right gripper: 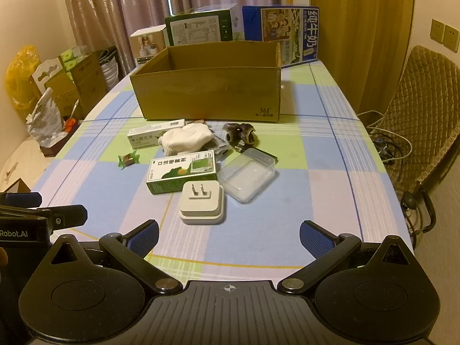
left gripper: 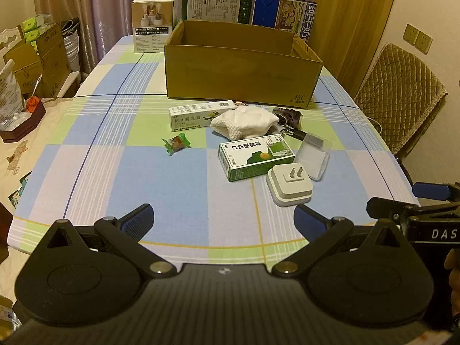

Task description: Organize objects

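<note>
An open cardboard box (left gripper: 241, 74) (right gripper: 210, 92) stands on the checked tablecloth. In front of it lie a long white carton (left gripper: 201, 115) (right gripper: 146, 136), a white cloth (left gripper: 244, 125) (right gripper: 187, 139), a green wrapped candy (left gripper: 176, 143) (right gripper: 128, 158), a green-and-white medicine box (left gripper: 256, 156) (right gripper: 181, 175), a white plug adapter (left gripper: 289, 185) (right gripper: 202, 202), a clear plastic case (left gripper: 313, 155) (right gripper: 247, 174) and a dark crumpled item (left gripper: 289, 115) (right gripper: 240, 133). My left gripper (left gripper: 222, 218) hangs open near the front edge, holding nothing. My right gripper (right gripper: 229, 234) is open too, just short of the adapter.
Three printed cartons (left gripper: 215, 4) (right gripper: 281, 33) stand behind the cardboard box. A padded chair (left gripper: 399, 92) (right gripper: 422, 120) sits at the right with cables (right gripper: 388, 143) beside it. Boxes and bags (left gripper: 37, 57) (right gripper: 57, 95) crowd the left side.
</note>
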Tool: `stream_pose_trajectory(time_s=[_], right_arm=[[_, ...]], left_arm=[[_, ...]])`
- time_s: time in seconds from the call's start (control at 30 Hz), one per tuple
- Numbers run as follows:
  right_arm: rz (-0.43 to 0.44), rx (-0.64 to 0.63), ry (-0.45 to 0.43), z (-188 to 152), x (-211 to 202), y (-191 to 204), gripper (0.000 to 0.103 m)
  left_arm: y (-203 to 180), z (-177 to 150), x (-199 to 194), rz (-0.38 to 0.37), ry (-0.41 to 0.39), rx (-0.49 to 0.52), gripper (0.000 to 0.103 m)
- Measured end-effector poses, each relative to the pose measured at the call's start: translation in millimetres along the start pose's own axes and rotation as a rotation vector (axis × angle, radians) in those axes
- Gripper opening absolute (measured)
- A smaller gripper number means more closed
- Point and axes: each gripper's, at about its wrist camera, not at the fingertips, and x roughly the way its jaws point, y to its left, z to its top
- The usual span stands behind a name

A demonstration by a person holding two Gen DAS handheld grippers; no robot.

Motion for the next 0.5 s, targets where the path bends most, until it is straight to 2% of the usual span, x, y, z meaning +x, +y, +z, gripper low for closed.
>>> stream_pose_trajectory(time_s=[0.5], right_arm=[[0.004,-0.001,0.004,0.0,1.9,-1.2,0.101]], left_arm=[[0.5,0.8,0.2,0.005,0.005,-0.011,0.102]])
